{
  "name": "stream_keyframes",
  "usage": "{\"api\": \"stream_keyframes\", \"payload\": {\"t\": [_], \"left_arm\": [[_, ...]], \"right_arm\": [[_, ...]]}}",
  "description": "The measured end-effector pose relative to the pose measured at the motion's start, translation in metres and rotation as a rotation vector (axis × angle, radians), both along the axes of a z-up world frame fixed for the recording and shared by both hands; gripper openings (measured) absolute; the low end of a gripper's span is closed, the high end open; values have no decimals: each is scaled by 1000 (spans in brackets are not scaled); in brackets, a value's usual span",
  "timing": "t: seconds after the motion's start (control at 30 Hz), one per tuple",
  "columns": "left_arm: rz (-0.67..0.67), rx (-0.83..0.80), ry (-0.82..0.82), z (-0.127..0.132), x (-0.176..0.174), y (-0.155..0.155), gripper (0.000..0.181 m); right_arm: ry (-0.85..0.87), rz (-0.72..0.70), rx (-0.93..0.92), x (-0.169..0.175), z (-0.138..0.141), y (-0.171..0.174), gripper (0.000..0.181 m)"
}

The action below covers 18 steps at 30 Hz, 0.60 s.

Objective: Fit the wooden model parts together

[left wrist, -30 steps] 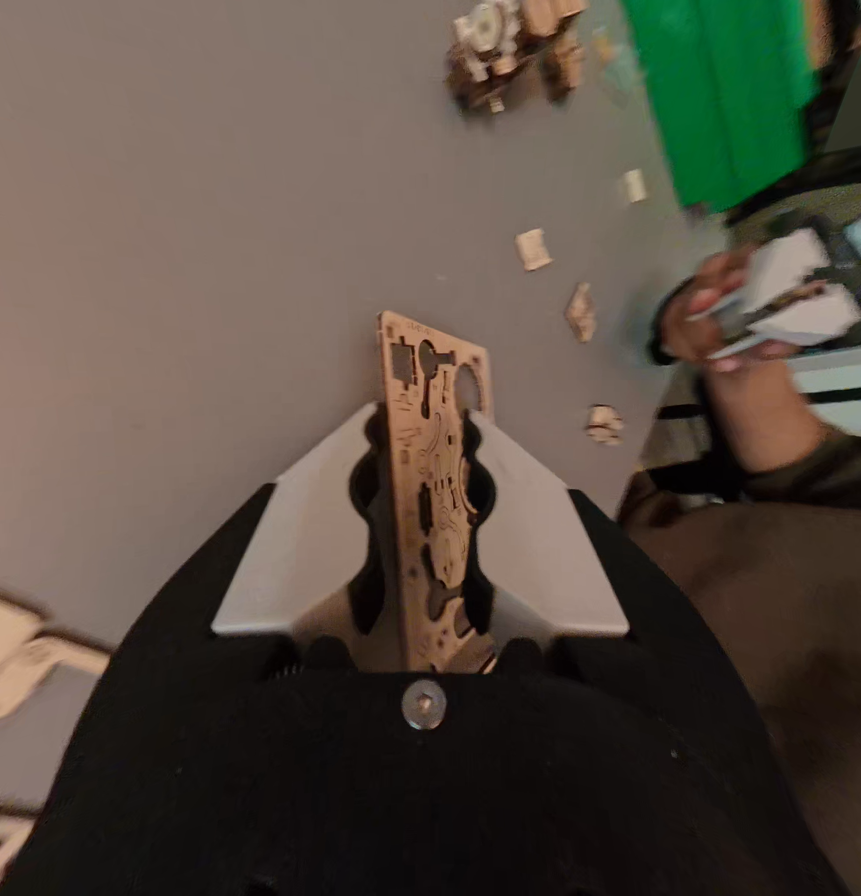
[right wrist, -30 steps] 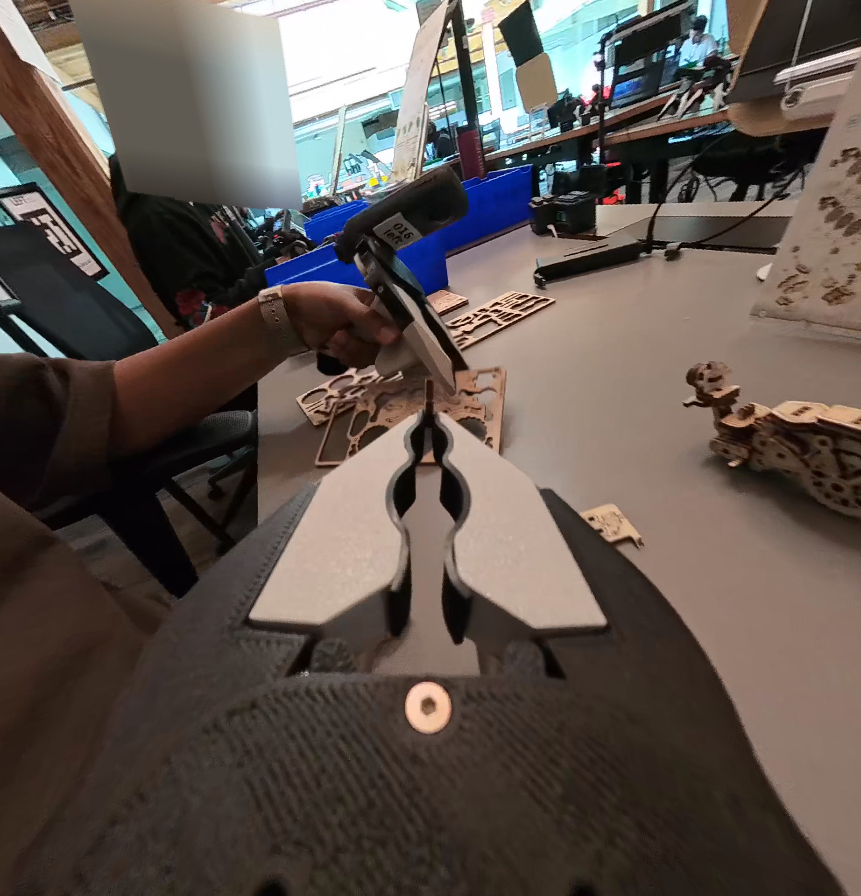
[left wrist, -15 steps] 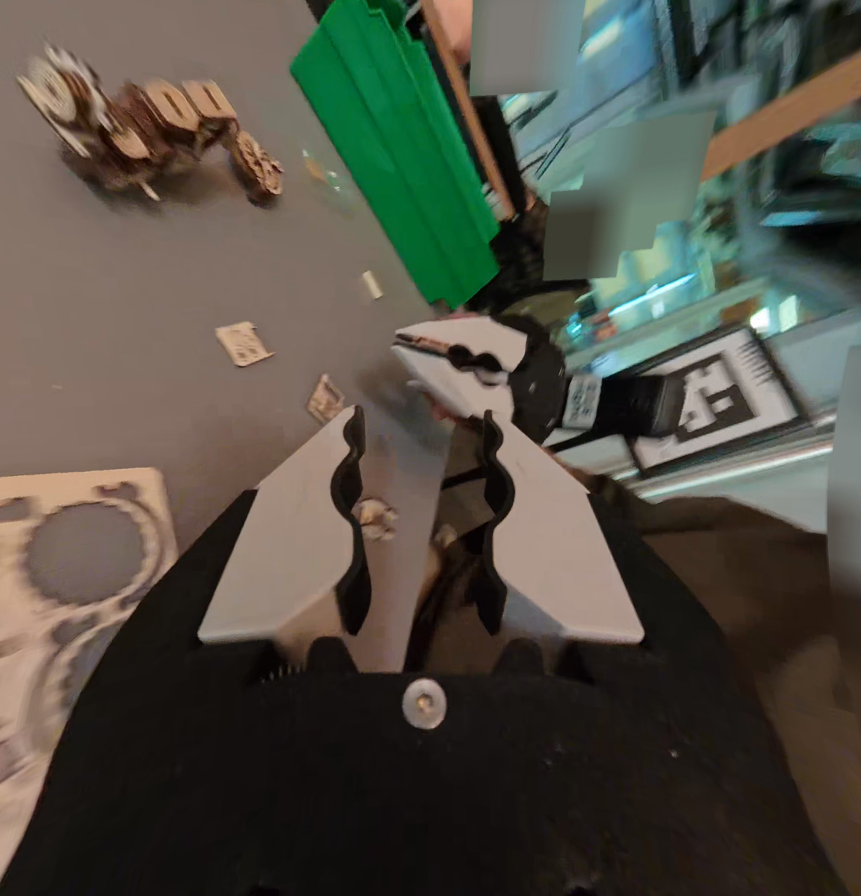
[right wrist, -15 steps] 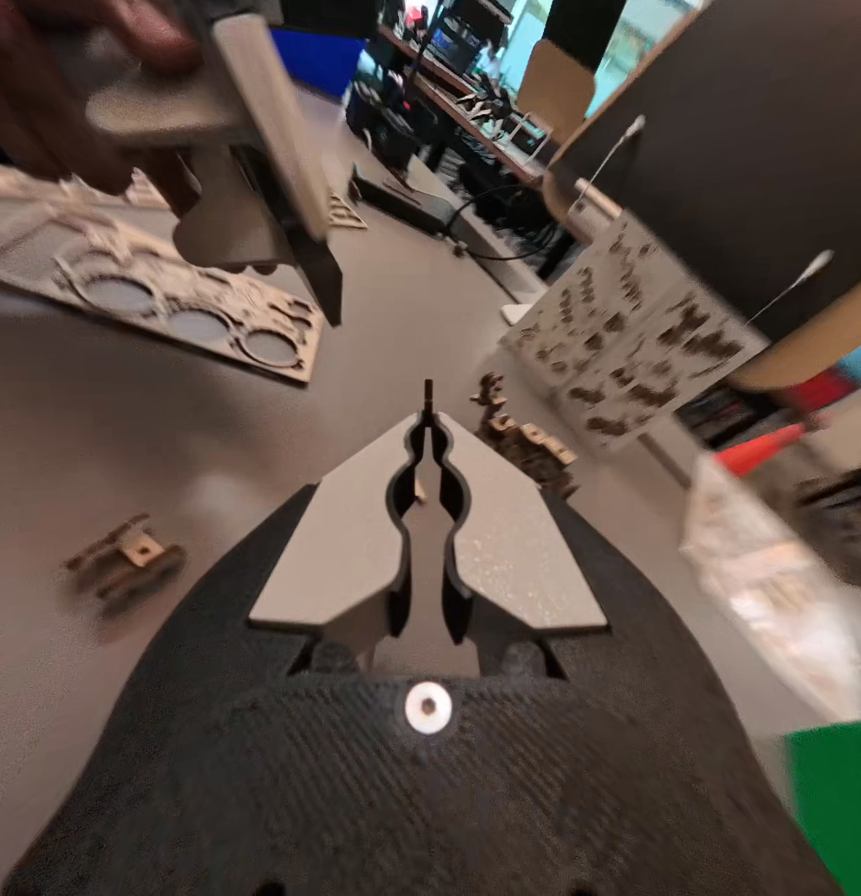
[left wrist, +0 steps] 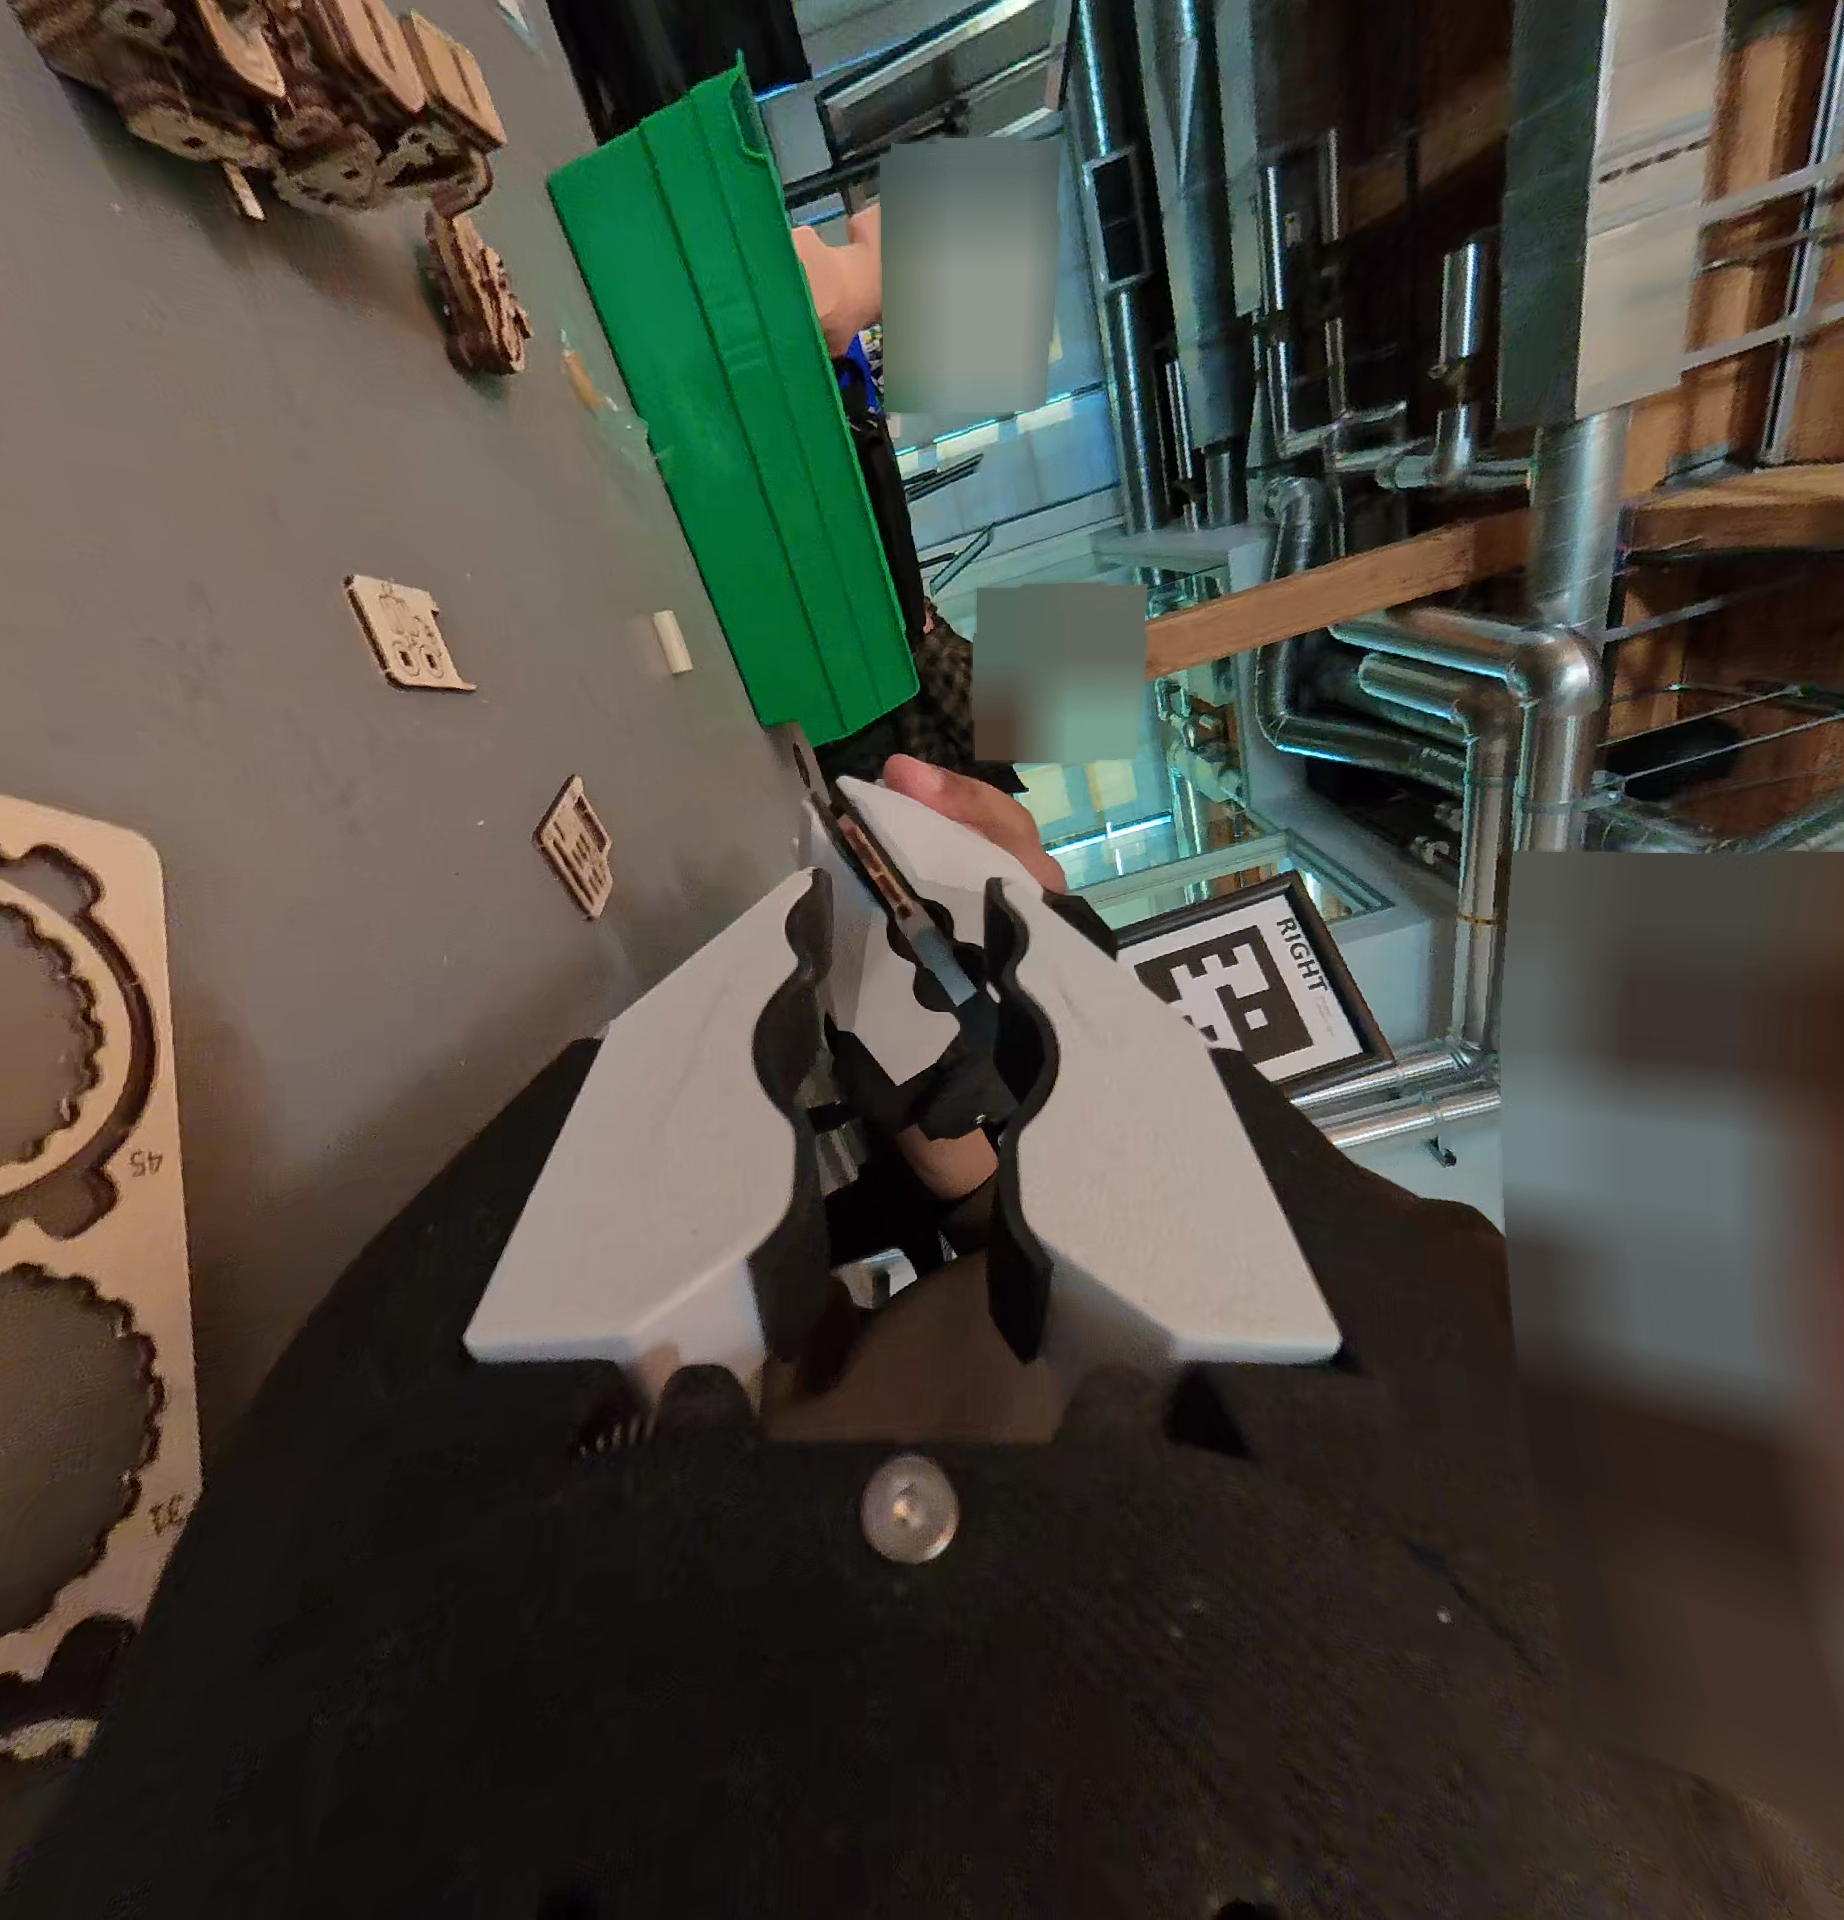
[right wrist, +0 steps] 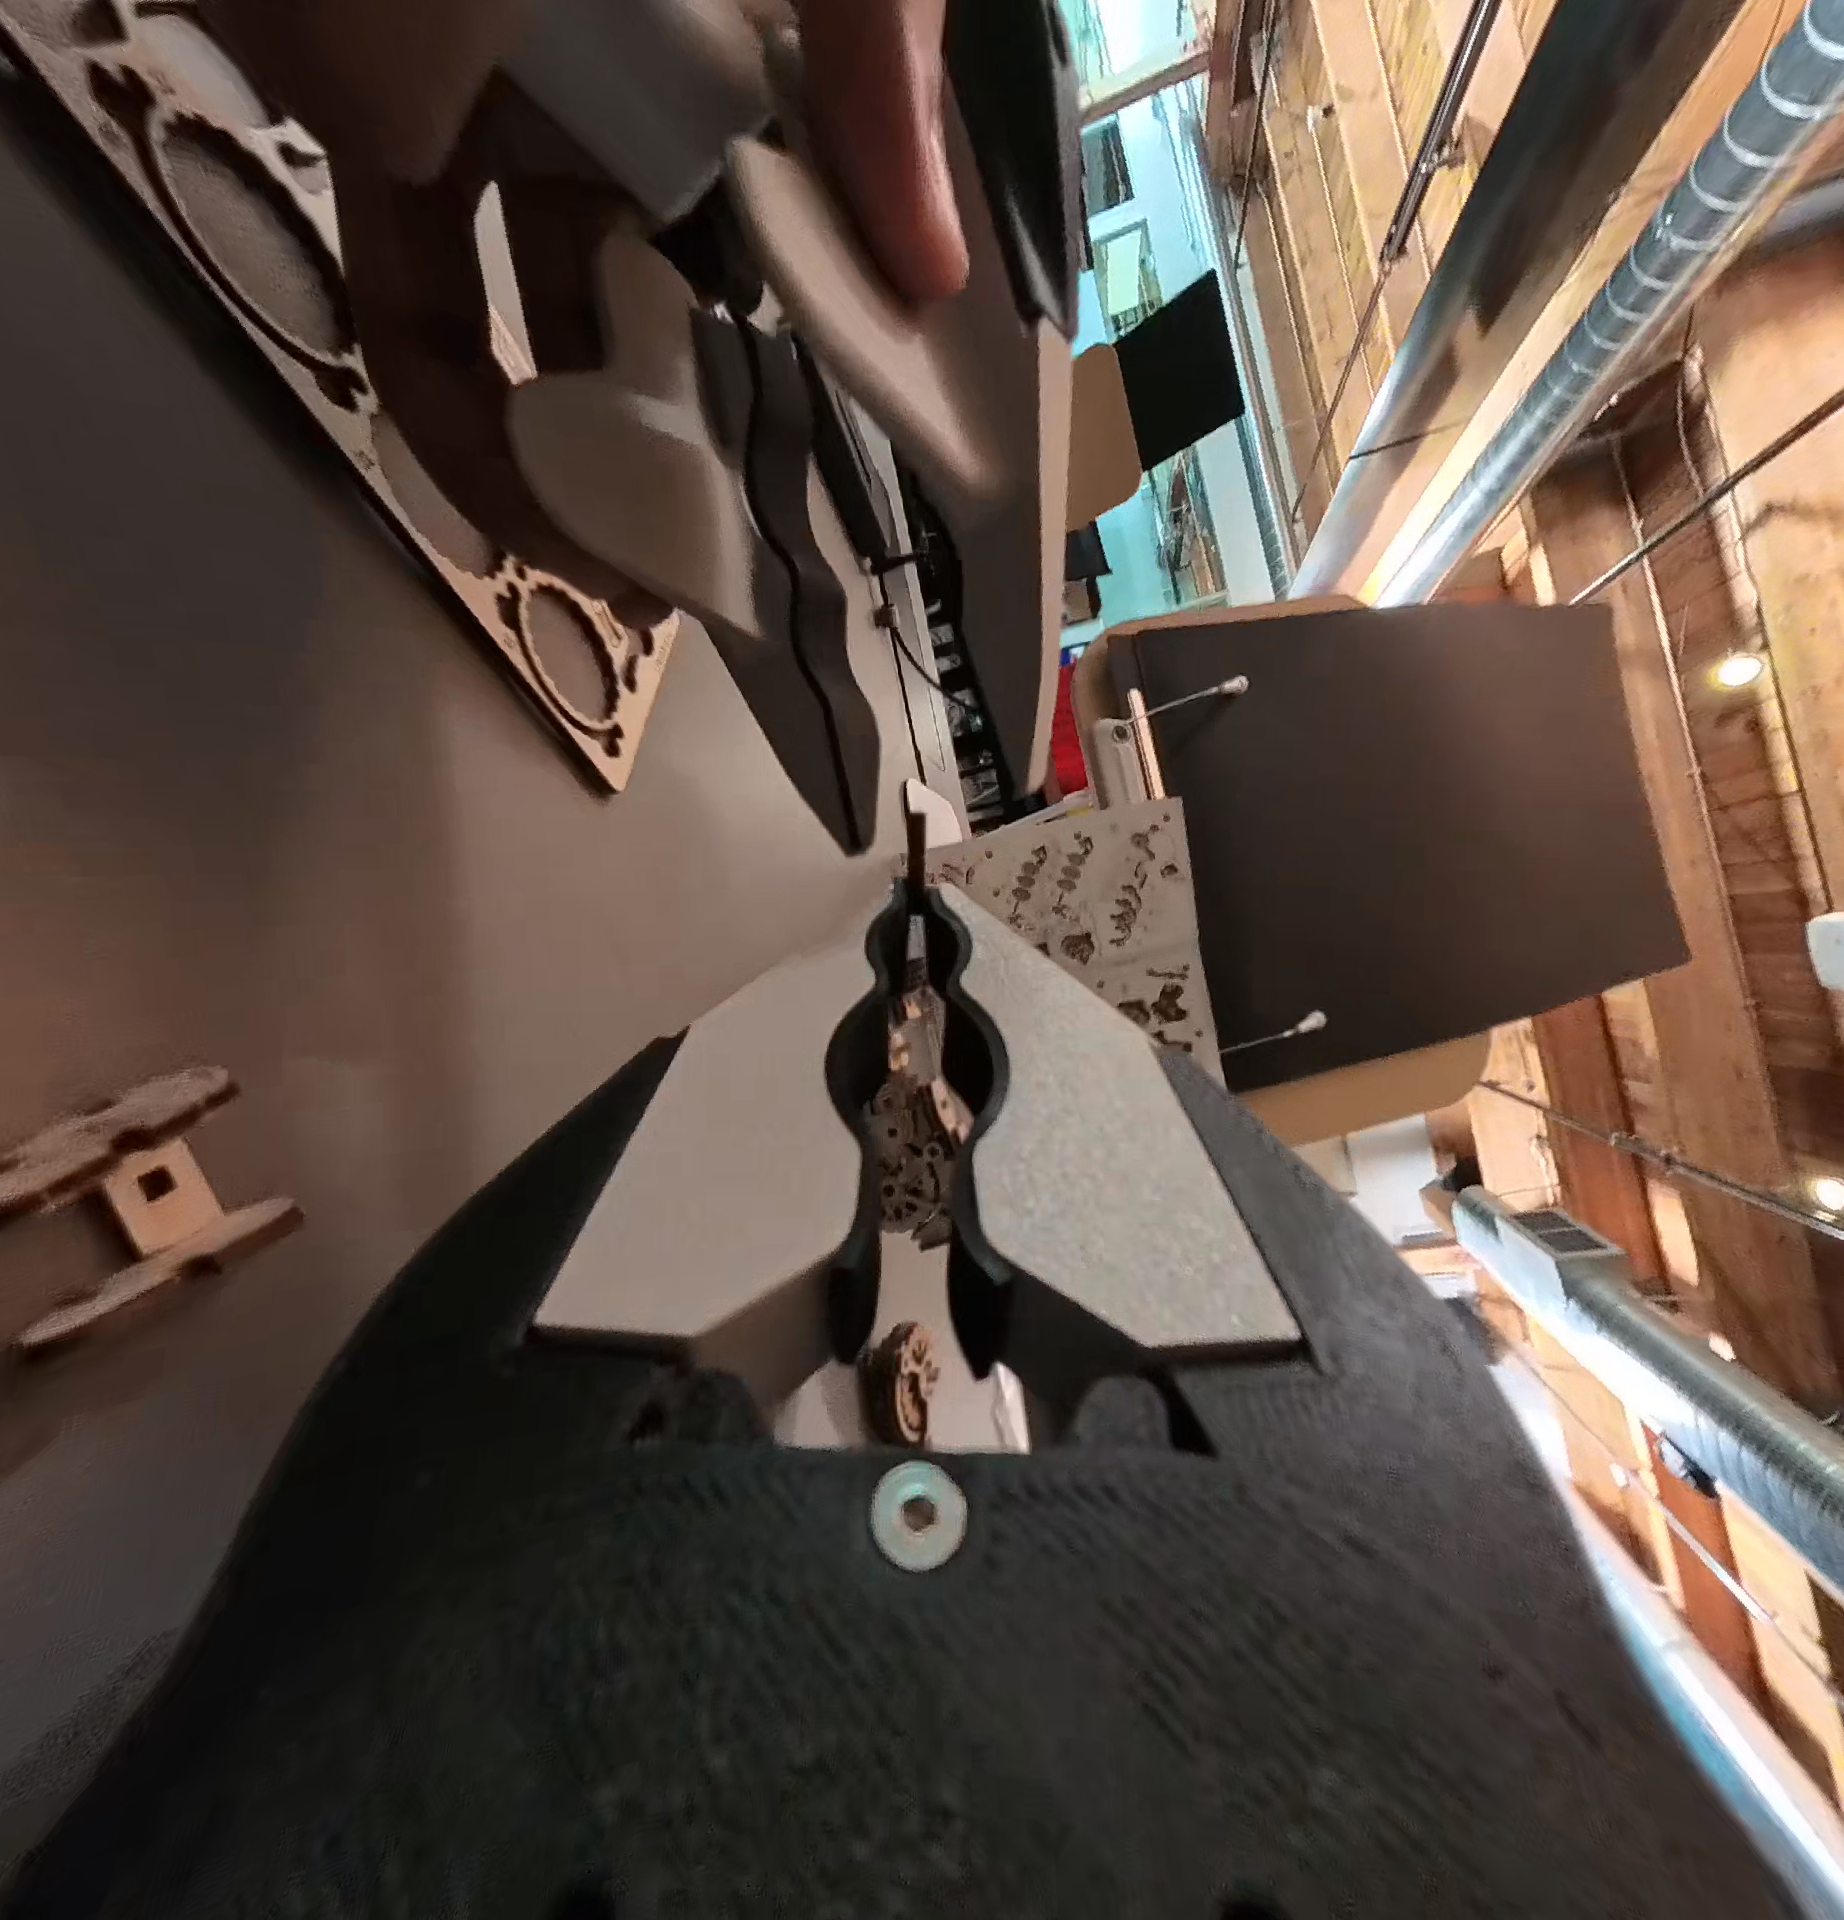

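My left gripper [left wrist: 907, 899] is open and empty, lifted off the grey table [left wrist: 274, 499]. Right in front of its fingertips is my right gripper [left wrist: 845, 831], shut on a thin flat wooden piece [right wrist: 913, 842] that sticks out past the tips. In the right wrist view my right gripper [right wrist: 913, 899] points at the left gripper [right wrist: 835, 810], which is blurred, just above and almost tip to tip. A part-built wooden model [left wrist: 274, 94] stands on the table. A wooden parts sheet [left wrist: 87, 1195] with round cut-outs lies flat; it also shows in the right wrist view [right wrist: 585, 675].
Small loose wooden parts [left wrist: 409, 636] [left wrist: 575, 847] lie between sheet and model, another [right wrist: 139, 1195] lies near my right gripper. A green bin [left wrist: 731, 416] stands at the table's edge. A pale sheet printed with part shapes [right wrist: 1105, 914] leans behind, against a black board [right wrist: 1417, 831].
My left gripper let go of the wooden parts sheet, which now lies on the table, and opened. Both grippers tilted and came together, the right still shut on its thin piece.
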<state>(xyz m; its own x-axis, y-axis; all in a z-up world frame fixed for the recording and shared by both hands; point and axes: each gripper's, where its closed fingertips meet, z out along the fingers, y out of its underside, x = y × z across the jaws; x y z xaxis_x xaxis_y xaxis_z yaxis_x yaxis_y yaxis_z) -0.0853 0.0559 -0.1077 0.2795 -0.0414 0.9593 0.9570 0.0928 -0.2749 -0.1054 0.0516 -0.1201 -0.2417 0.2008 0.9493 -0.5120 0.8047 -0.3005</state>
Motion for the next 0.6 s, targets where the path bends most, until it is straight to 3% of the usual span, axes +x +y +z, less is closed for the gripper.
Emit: {"api": "stream_keyframes", "payload": {"t": [0.1,0.27,0.43,0.6], "left_arm": [[23,-9,-12,-4,0,-3,9],[48,-23,26,-4,-1,-10,1],[174,23,77,6,-17,-26,0],[244,60,171,15,-13,-27,0]], "right_arm": [[35,19,29,4,0,-8,0],[2,42,-56,3,3,-11,8],[-277,-42,-278,-8,-1,4,41],[-585,-6,-614,0,7,3,39]]}}
